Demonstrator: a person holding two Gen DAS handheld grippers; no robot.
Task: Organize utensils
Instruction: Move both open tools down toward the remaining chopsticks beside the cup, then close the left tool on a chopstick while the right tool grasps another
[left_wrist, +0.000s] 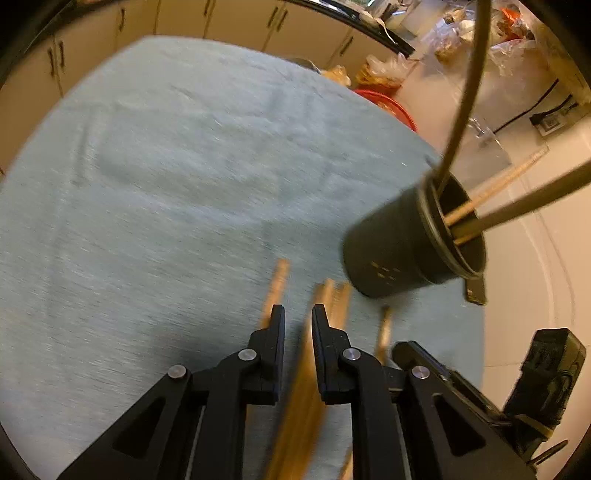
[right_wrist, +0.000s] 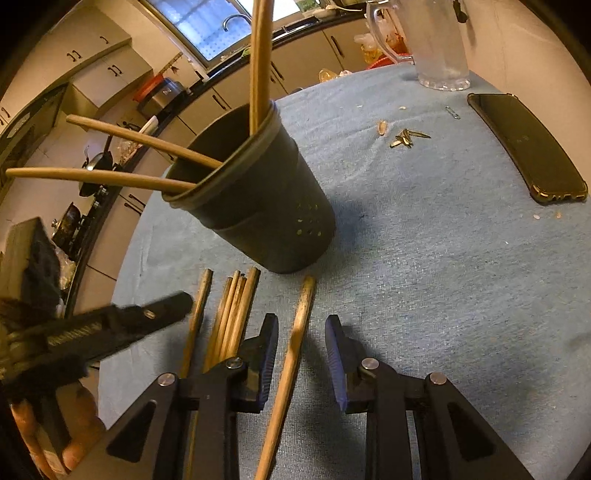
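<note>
Left gripper: angled steeply down over the blue cloth; fingers nearly closed with a narrow gap. A blurred wooden chopstick runs through the gap; whether the pads grip it, I cannot tell.
Right gripper: angled down, fingers moderately apart, straddling a single chopstick lying on the cloth; pads not touching it.
Loose chopsticks: a bundle lying on the cloth just left of the right gripper, near the holder.
Holder: dark cup upright on the cloth, several long sticks leaning out.
Writing: none readable.
Open room: bare cloth to the right; a phone and a clear jug sit well apart near the far edge.
</note>
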